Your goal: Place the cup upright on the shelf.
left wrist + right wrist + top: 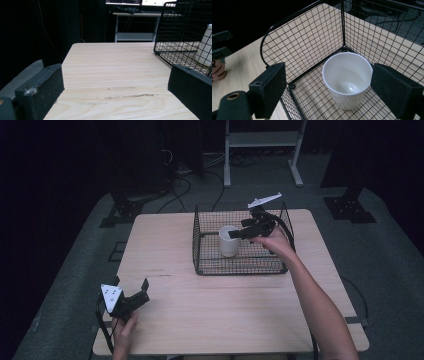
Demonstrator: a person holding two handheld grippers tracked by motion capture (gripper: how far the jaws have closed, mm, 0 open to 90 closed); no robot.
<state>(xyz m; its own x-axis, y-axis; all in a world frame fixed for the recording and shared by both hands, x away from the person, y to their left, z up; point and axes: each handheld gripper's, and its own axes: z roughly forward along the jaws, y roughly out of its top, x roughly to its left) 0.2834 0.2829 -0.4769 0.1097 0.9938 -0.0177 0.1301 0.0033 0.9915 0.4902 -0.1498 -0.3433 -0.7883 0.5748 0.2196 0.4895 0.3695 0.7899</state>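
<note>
- The left tool (131, 289) lay nearest the camera in the high view, held low over the counter (215, 315), well apart from the wire basket (240, 265) and on the person's side of it, toward the left corner.
- Its 2 jaws stood spread wide with nothing between them; in the left gripper view the bare wood of the counter (117, 75) showed across the gap, and the basket (185, 30) rose ahead of the far jaw.
- The left hand (122, 332) gripped that tool from below, at the counter's near edge.
- The wire basket stood on the far half of the counter, black and open at the top.
- The white cup (228, 241) stood upright inside the basket, near its left wall and toward the far side; in the right gripper view the cup (347, 80) sat close to a basket corner (343, 46), its mouth up and nothing inside.
- The right tool (239, 233) hung over the basket, reaching in from the basket's right side, at the cup's rim.
- Its 2 jaws were spread apart, 1 on each side of the cup; I could not tell whether either touched it.
- The right hand (272, 242) held that tool above the basket's right half.
</note>
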